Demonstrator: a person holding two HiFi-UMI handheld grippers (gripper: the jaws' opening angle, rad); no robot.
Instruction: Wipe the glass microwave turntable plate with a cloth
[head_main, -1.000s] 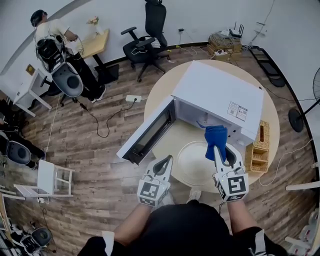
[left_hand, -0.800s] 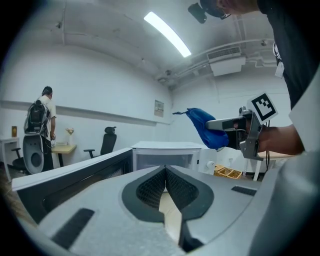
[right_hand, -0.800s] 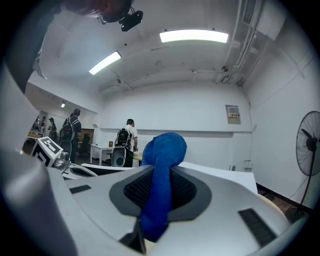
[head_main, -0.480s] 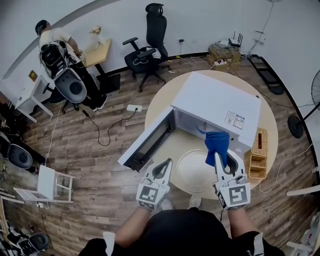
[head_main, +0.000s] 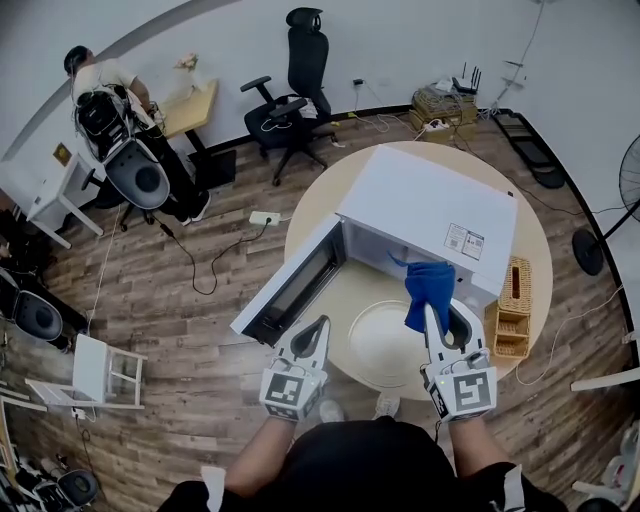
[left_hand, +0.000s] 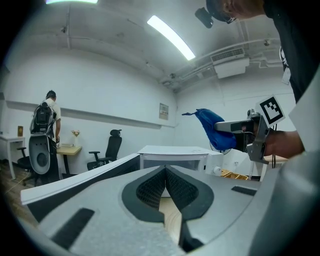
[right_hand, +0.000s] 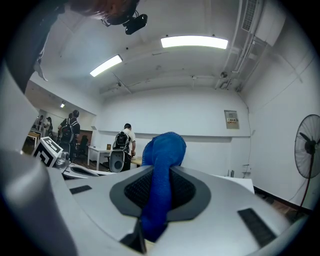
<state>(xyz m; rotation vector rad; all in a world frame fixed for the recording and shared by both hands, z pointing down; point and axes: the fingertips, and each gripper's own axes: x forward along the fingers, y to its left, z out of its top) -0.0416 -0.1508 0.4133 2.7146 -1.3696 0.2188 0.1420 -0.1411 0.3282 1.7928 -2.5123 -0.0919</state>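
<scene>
Jaws of my right gripper (head_main: 440, 318) are pinched on a crumpled blue cloth (head_main: 428, 288) (it sticks up past the tips), while my left gripper (head_main: 318, 330) has its jaws pressed together on nothing. The round clear glass turntable plate (head_main: 385, 345) lies on the round wooden table (head_main: 530, 230) between both grippers, just before the open white microwave (head_main: 430, 200).

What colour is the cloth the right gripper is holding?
Solid blue, no pattern; the cloth shows best in the right gripper view.
</scene>
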